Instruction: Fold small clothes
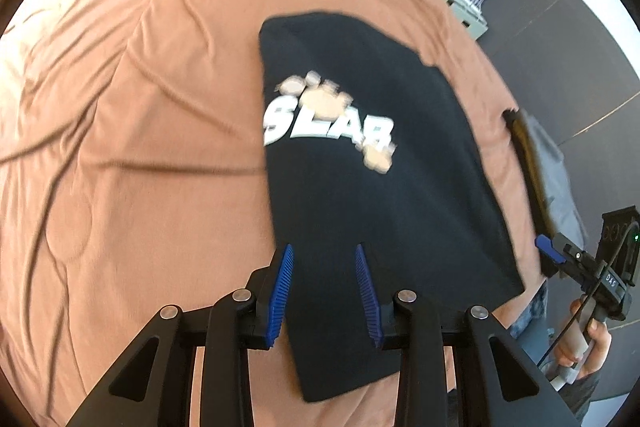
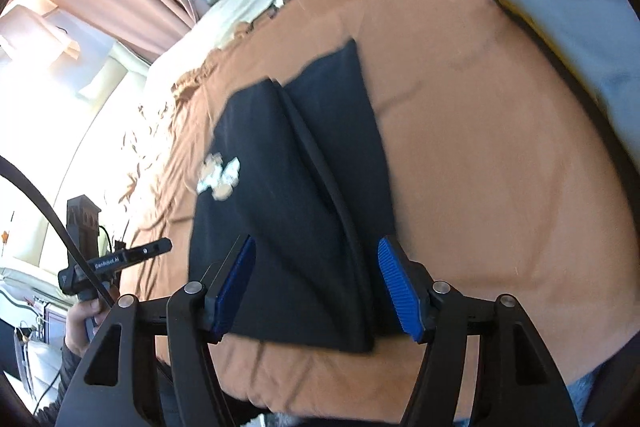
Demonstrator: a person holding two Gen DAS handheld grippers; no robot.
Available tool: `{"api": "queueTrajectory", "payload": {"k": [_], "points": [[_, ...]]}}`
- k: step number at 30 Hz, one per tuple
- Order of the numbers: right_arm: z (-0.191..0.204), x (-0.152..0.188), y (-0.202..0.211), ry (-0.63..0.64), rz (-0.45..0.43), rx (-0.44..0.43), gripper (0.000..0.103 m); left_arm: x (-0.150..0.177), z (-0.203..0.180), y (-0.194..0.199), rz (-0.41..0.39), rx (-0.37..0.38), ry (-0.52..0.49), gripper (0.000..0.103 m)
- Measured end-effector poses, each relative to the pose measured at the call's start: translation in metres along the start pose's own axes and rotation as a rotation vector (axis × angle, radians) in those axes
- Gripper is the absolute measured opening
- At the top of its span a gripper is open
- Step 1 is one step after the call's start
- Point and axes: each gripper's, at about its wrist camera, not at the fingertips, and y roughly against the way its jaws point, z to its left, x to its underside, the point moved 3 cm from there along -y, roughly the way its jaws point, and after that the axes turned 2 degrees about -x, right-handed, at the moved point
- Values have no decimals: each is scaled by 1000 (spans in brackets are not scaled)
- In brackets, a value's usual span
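Bed (image 1: 140, 147): covered with a rust-orange sheet, creased. Left gripper (image 1: 325, 291): jaws parted, nothing held, poised over the near hem of the shirt. Black T-shirt (image 1: 360, 167): lying partly folded on the bed, white lettering upward. Right gripper (image 2: 318, 291): jaws wide apart, empty, above the shirt's near edge. Grey garment (image 2: 580, 39): at the bed's right edge.

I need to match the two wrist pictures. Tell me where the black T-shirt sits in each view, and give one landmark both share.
Left wrist view: the black T-shirt fills the centre and right of centre, print facing up, near end between the open left gripper.
Right wrist view: the T-shirt lies centre-left, folded lengthwise, near edge between the open right gripper.
Shared landmark: the orange bedspread under it.
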Motion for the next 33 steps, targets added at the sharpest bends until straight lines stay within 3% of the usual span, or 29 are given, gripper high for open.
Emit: {"api": "queueTrajectory", "payload": {"k": [7, 17, 22, 27, 30, 32, 33], "points": [[31, -26, -32, 24, 18, -7, 62, -40, -19, 1, -48, 35, -15, 35], [25, -60, -103, 2, 60, -7, 62, -83, -26, -1, -126, 66, 30, 36], [19, -81, -143, -25, 88, -40, 62, -96, -25, -20, -115, 54, 24, 51], [24, -92, -175, -8, 106, -57, 62, -100, -5, -36, -101, 47, 64, 51], [27, -102, -188, 20, 97, -50, 54, -104, 4, -35, -115, 36, 76, 51], [25, -104, -191, 24, 80, -31, 38, -104, 11, -35, -129, 26, 88, 52], [25, -105, -191, 20, 68, -23, 34, -104, 15, -36, -128, 22, 96, 52]]}}
